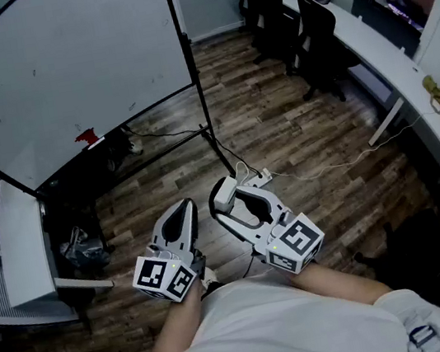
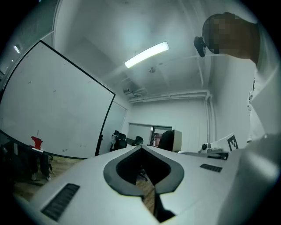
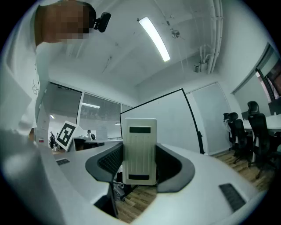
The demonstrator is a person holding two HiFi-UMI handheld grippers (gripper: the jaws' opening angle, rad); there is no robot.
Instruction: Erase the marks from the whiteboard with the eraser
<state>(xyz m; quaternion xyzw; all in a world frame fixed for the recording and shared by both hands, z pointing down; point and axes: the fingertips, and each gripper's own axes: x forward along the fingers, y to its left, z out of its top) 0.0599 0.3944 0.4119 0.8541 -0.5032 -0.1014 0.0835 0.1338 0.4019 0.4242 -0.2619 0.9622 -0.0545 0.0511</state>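
The whiteboard (image 1: 61, 72) stands on a black-framed stand at the upper left, with only faint specks on it; it also shows as whiteboard (image 2: 48, 110) and whiteboard (image 3: 158, 127). A small red thing (image 1: 87, 137) sits on its tray. My right gripper (image 1: 236, 196) is held low near the person's body, well short of the board, shut on a white ribbed eraser (image 3: 139, 149), also seen as eraser (image 1: 223, 194). Beside it, my left gripper (image 1: 179, 213) is shut with nothing in it; its jaws meet at the tips in the left gripper view (image 2: 141, 149).
Black office chairs (image 1: 295, 25) line a long white desk (image 1: 382, 43) at the right. A power strip with cables (image 1: 258, 177) lies on the wood floor by the board stand's foot (image 1: 219, 146). A white table (image 1: 27, 245) and dark clutter (image 1: 81, 244) are at the left.
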